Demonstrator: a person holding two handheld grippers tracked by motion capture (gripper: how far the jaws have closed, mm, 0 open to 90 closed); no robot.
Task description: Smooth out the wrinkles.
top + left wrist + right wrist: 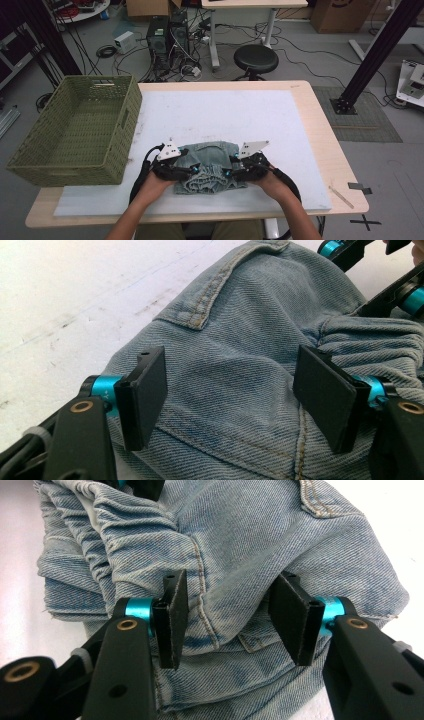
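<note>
Folding step: both claws, left and right, gape over the jeans, gripping nothing; next, pinch a fold.

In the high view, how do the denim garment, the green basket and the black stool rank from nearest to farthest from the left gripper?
Measured from the left gripper:
1. Denim garment: directly at the jaws, near the table's front edge.
2. Green basket: to the left, hanging over the table's left edge.
3. Black stool: on the floor beyond the table's far side.
</note>
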